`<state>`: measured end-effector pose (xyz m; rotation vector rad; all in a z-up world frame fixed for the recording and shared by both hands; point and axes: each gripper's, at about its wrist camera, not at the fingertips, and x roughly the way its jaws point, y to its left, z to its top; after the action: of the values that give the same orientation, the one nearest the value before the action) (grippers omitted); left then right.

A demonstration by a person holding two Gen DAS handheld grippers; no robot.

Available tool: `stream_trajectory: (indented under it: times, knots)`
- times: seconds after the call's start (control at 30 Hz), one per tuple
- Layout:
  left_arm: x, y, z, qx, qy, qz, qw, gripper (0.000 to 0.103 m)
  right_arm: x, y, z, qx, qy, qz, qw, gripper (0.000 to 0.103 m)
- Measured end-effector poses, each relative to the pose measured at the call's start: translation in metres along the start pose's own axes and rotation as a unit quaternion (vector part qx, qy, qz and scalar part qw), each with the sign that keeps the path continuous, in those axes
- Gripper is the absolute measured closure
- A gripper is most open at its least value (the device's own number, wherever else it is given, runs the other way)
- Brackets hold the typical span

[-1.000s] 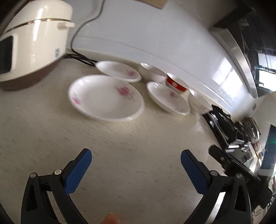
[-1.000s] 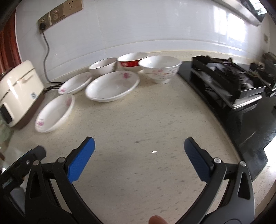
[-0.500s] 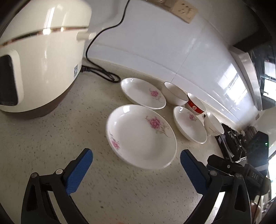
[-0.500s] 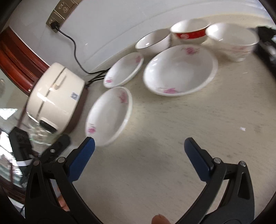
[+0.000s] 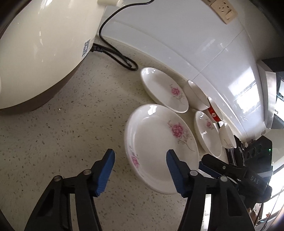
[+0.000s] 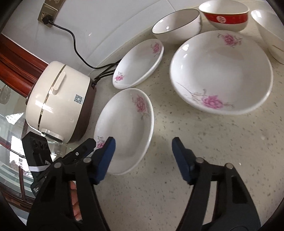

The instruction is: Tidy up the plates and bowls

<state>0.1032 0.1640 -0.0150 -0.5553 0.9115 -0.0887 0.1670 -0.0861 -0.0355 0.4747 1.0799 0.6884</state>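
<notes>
Three white plates with pink flowers lie on the speckled counter. The nearest plate point(image 5: 159, 142) point(image 6: 126, 128) lies between the two grippers. My left gripper point(image 5: 139, 170) is open, its right finger over this plate's near edge. My right gripper point(image 6: 142, 158) is open, its left finger over the same plate's near edge. A smaller plate point(image 5: 163, 92) point(image 6: 140, 62) lies behind it, a larger plate point(image 6: 221, 71) point(image 5: 206, 135) to the right. A white bowl point(image 6: 177, 24), a red bowl point(image 6: 225, 16) and another white bowl point(image 6: 269, 32) stand along the wall.
A cream rice cooker point(image 5: 39, 49) point(image 6: 58, 103) stands left of the plates, its black cord point(image 5: 115, 53) running up to a wall socket point(image 6: 48, 16). A white tiled wall point(image 5: 177, 44) backs the counter. A black stove point(image 5: 237, 147) lies at the far right.
Both grippers have moved in close to the nearest plate, one from each side. Both jaws are narrower than before but still open.
</notes>
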Motion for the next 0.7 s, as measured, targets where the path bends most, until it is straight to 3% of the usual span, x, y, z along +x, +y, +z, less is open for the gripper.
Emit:
stream_trajectory:
  times: [0.23, 0.37, 0.6, 0.7]
  knots:
    - [0.012, 0.005, 0.003, -0.001, 0.010, -0.001, 1.0000, 0.059, 0.015, 0.001, 0.005, -0.007, 0.004, 0.010, 1.000, 0.061]
    - [0.017, 0.007, 0.003, 0.000, 0.007, 0.000, 1.0000, 0.069, 0.016, 0.003, 0.006, -0.020, -0.006, 0.008, 1.000, 0.065]
    - [0.018, 0.012, 0.001, 0.001, -0.002, 0.022, 0.9997, 0.090, 0.018, -0.003, 0.006, -0.031, -0.014, 0.003, 0.999, 0.083]
    - [0.016, 0.015, 0.001, -0.009, -0.003, 0.022, 0.9997, 0.091, 0.018, -0.005, 0.004, -0.032, -0.012, 0.008, 0.999, 0.086]
